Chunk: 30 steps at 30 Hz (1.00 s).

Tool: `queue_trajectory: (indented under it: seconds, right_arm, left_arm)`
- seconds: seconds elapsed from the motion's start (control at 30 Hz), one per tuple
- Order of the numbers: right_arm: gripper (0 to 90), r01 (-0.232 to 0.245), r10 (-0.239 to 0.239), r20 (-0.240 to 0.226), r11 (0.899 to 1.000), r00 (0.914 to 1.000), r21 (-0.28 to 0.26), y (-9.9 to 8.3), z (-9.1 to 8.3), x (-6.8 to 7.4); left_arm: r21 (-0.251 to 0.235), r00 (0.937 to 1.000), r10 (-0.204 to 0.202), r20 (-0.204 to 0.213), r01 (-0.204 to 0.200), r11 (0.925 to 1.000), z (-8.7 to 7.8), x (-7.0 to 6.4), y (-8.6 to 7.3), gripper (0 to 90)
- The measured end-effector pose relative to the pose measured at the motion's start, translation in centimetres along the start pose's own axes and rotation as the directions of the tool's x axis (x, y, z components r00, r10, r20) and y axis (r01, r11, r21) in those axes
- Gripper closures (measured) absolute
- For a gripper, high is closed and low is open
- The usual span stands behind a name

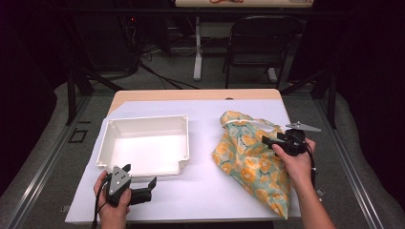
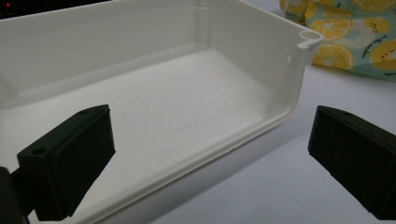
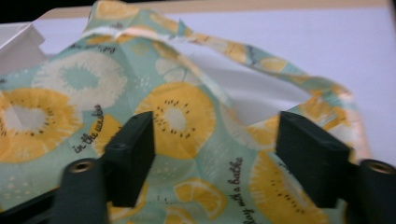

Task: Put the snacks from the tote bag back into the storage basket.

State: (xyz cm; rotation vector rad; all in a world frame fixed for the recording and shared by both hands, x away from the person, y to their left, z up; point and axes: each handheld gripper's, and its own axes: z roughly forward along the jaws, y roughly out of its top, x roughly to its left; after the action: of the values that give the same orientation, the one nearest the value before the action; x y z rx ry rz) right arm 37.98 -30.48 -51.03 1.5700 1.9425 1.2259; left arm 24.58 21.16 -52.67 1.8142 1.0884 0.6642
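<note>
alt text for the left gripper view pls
An empty white plastic tray sits on a white table, seen between the left gripper's two open black jaws. A corner of fruit-print fabric bag shows at top right, beyond the tray.

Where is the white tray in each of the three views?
High view: the white tray sits left of centre on the table.
Left gripper view: it spans the upper left, its corner at upper right.
Right gripper view: one corner at the upper left edge.
Shared landmark: the fruit-print bag beside it.
</note>
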Motion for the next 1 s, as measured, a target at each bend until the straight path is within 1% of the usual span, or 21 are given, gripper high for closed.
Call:
queue_trajectory:
  seconds: [0.07, 0.1, 0.13, 0.17, 0.2, 0.27, 0.3, 0.37, 0.47, 0.53, 0.57, 0.6, 0.67, 0.73, 0.77, 0.83, 0.87, 0.9, 0.93, 0.97, 1.0]
  right_arm:
    - [61.1, -0.007, 0.009, -0.043, 0.999, 0.999, 0.041, -0.3, 0.4, -0.1]
    - [72.6, 0.006, -0.001, -0.065, 0.998, 0.9979, 0.069, -0.5, 0.4, -0.1]
    - [82.1, 0.014, -0.008, -0.072, 0.997, 0.9974, 0.071, -0.6, 0.4, 0.0]
    - [82.1, 0.014, -0.008, -0.072, 0.997, 0.9974, 0.071, -0.6, 0.4, 0.0]
    - [90.0, 0.021, -0.015, -0.089, 0.998, 0.9959, 0.063, -0.7, 0.0, 0.2]
    - [90.0, 0.018, -0.014, -0.093, 0.999, 0.9955, 0.044, -0.8, -0.3, 0.5]
    - [90.0, 0.042, -0.04, -0.104, 0.999, 0.9937, 0.022, -0.9, -0.7, 0.9]
    - [90.0, 0.063, -0.063, -0.109, 0.998, 0.992, -0.002, -1.0, -1.3, 1.5]
    - [90.0, 0.064, -0.068, -0.126, 0.997, 0.9898, -0.031, -1.1, -2.0, 2.1]
    - [90.0, 0.082, -0.094, -0.147, 0.993, 0.9846, -0.084, -1.1, -3.3, 3.3]
    - [90.0, 0.082, -0.094, -0.147, 0.993, 0.9846, -0.084, -1.1, -3.3, 3.3]
    - [90.0, 0.096, -0.115, -0.164, 0.988, 0.9798, -0.117, -1.2, -4.2, 4.1]
    - [90.0, 0.1, -0.121, -0.164, 0.987, 0.979, -0.128, -1.3, -4.5, 4.4]
    - [90.0, 0.13, -0.159, -0.179, 0.979, 0.971, -0.159, -1.7, -5.8, 5.9]
    - [90.0, 0.13, -0.159, -0.179, 0.979, 0.971, -0.159, -1.7, -5.8, 5.9]
    - [90.0, 0.157, -0.191, -0.198, 0.972, 0.9614, -0.176, -2.3, -6.6, 7.2]
    - [90.0, 0.157, -0.191, -0.198, 0.972, 0.9614, -0.176, -2.3, -6.6, 7.2]
    - [90.0, 0.176, -0.213, -0.208, 0.967, 0.9545, -0.184, -2.7, -7.1, 8.0]
    - [90.0, 0.176, -0.213, -0.208, 0.967, 0.9545, -0.184, -2.7, -7.1, 8.0]
    - [90.0, 0.191, -0.232, -0.221, 0.963, 0.9474, -0.19, -3.2, -7.4, 8.8]
    - [90.0, 0.191, -0.232, -0.221, 0.963, 0.9474, -0.19, -3.2, -7.4, 8.8]
  left_arm:
    - [0.0, 1.0, -0.001, 0.001, 0.001, 1.0, 0.0, 0.0, 0.0, 0.4]
    - [-0.002, 1.0, -0.004, 0.002, 0.004, 1.0, 0.0, 0.0, 0.0, 0.5]
    - [-0.002, 1.0, -0.005, 0.002, 0.005, 1.0, -0.1, 0.0, 0.0, 0.4]
    - [-0.001, 1.0, -0.005, 0.004, 0.005, 1.0, -0.1, 0.0, 0.0, 0.4]
    - [-0.002, 1.0, -0.007, 0.004, 0.007, 1.0, -0.1, 0.0, 0.0, 0.5]
    - [-0.007, 0.9999, -0.009, 0.007, 0.009, 0.9999, -0.1, -0.1, 0.1, 0.6]
    - [-0.008, 0.9999, -0.009, 0.007, 0.009, 0.9999, -0.1, -0.2, 0.2, 0.6]
    - [-0.009, 0.9999, -0.009, 0.014, 0.009, 0.9999, 0.0, -0.3, 0.3, 0.6]
    - [-0.01, 0.9997, -0.009, 0.022, 0.009, 0.9999, 0.2, -0.7, 0.5, 0.6]
    - [-0.008, 0.9993, -0.01, 0.035, 0.01, 0.9999, 0.4, -1.0, 0.7, 0.6]
    - [-0.011, 0.9992, -0.008, 0.039, 0.008, 0.9999, 0.4, -1.1, 0.8, 0.6]
    - [-0.011, 0.9988, -0.003, 0.048, 0.003, 0.9999, 0.6, -1.6, 1.1, 0.7]
    - [-0.014, 0.9982, 0.004, 0.06, -0.003, 0.9999, 0.8, -1.9, 1.3, 0.7]
    - [-0.019, 0.9976, 0.008, 0.069, -0.007, 0.9998, 1.0, -2.3, 1.6, 0.7]
    - [-0.024, 0.9973, 0.008, 0.073, -0.006, 0.9997, 1.1, -2.5, 1.8, 0.7]
    - [-0.028, 0.9961, 0.007, 0.088, -0.005, 0.9996, 1.4, -3.0, 2.3, 0.7]
    - [-0.031, 0.9958, 0.006, 0.091, -0.004, 0.9995, 1.5, -3.2, 2.5, 0.7]
    - [-0.036, 0.9951, 0.007, 0.099, -0.003, 0.9993, 1.6, -3.5, 2.8, 1.1]
    - [-0.04, 0.9946, 0.005, 0.104, 0.0, 0.9992, 1.8, -3.7, 3.0, 1.1]
    - [-0.045, 0.9938, 0.002, 0.111, 0.003, 0.999, 2.0, -4.1, 3.3, 2.1]
    - [-0.047, 0.9928, 0.001, 0.12, 0.005, 0.9989, 2.2, -4.4, 3.6, 2.1]
